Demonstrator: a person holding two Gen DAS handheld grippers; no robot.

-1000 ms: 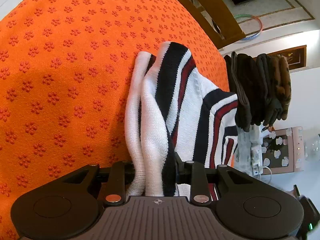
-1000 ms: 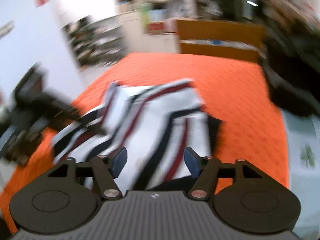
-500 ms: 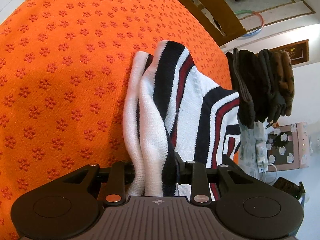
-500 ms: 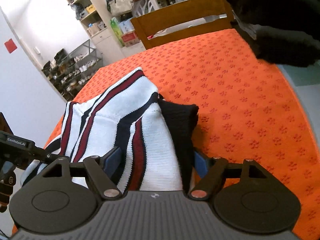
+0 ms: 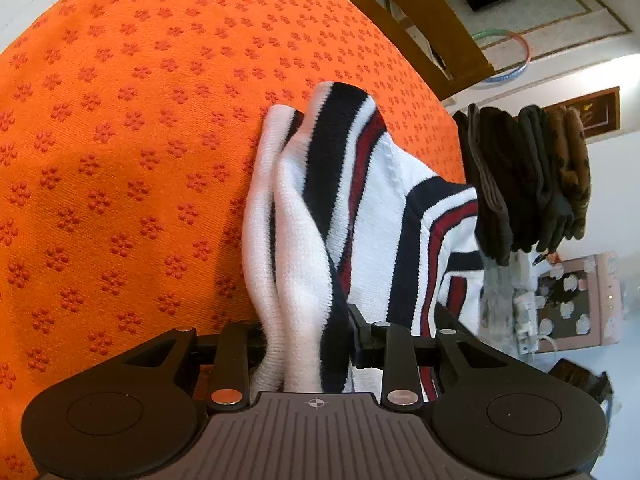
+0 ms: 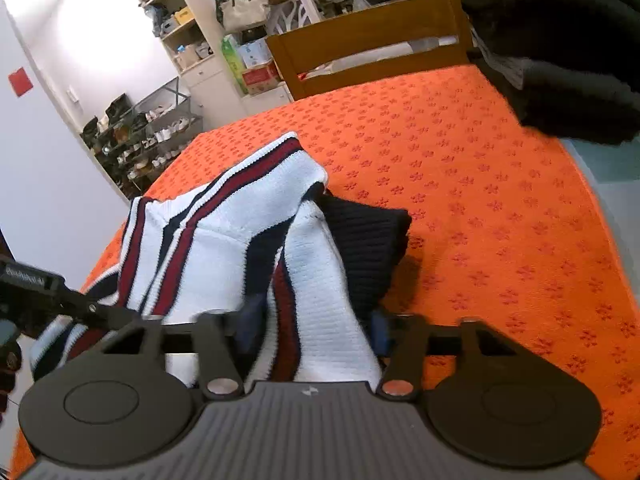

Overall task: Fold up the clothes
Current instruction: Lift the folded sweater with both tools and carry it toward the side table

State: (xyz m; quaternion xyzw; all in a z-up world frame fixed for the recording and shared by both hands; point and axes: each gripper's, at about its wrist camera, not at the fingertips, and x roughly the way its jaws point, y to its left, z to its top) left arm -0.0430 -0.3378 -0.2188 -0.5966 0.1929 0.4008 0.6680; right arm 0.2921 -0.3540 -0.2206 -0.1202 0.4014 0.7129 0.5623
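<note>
White knit sweater with navy and dark red stripes [image 5: 360, 216] sits centre frame in both wrist views, bunched on the orange cloth with raised flower dots [image 5: 120, 140] covering the table. Left gripper [image 5: 306, 336] at bottom centre, fingers narrowed and pinching a thick white fold with a navy edge. Right gripper [image 6: 310, 328] bottom centre of its view, blue-padded fingers [image 6: 250, 320] clamped onto a fold of the same sweater [image 6: 224, 240]; a navy ribbed part sticks out just right of it. Other gripper visible at the left edge of the right wrist view, touching the sweater. Brown wooden chair back [image 6: 372, 40] upper centre behind the table. Pile of dark folded garments [image 5: 524, 184] right of frame in left view, near the sweater.
</note>
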